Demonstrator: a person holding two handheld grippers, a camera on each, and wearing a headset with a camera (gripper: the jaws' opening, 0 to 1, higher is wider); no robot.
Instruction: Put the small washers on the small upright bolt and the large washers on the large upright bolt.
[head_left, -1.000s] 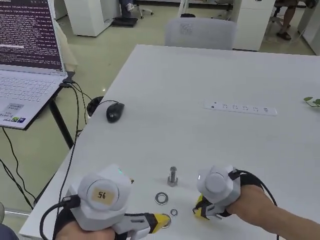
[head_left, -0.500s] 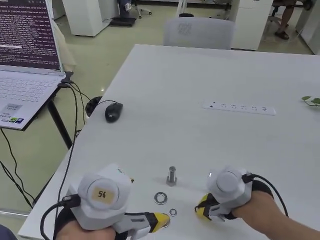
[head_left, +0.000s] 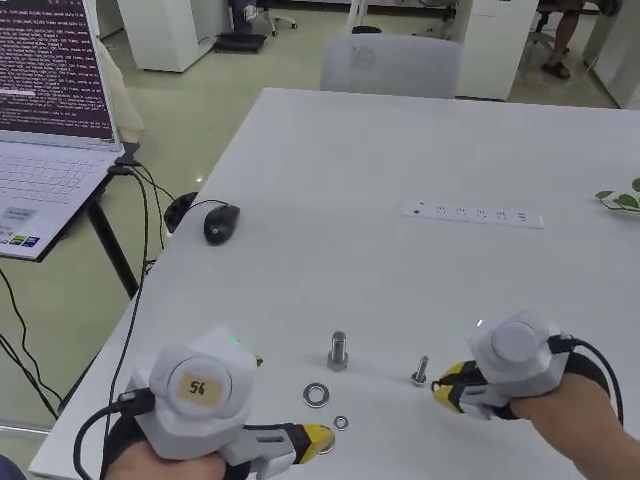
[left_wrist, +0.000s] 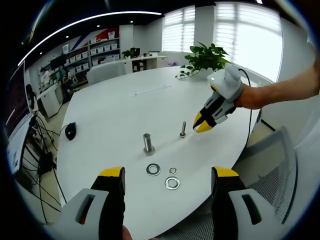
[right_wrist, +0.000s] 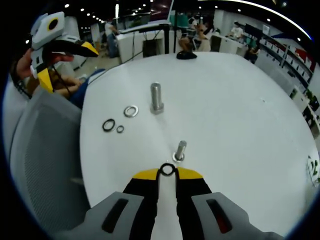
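Observation:
The large bolt (head_left: 338, 351) stands upright near the table's front edge, with the small bolt (head_left: 420, 371) upright to its right. A large washer (head_left: 316, 394) and a small washer (head_left: 341, 423) lie flat in front of the large bolt. A second large washer (left_wrist: 172, 183) lies by the tip of my left gripper (head_left: 318, 437), whose jaws stand wide open in the left gripper view (left_wrist: 168, 172). My right gripper (head_left: 445, 385) sits just right of the small bolt (right_wrist: 179, 150), shut (right_wrist: 167, 175) on a small washer (right_wrist: 167, 170).
A white power strip (head_left: 472, 214) lies mid-table and a black mouse (head_left: 220, 222) sits near the left edge. A laptop (head_left: 45, 120) stands on a side stand at left. A grey chair (head_left: 392, 66) stands at the far edge.
My right gripper has drawn back to the right, uncovering the small upright bolt it stood over. The left gripper has stayed put. The head camera has shifted slightly.

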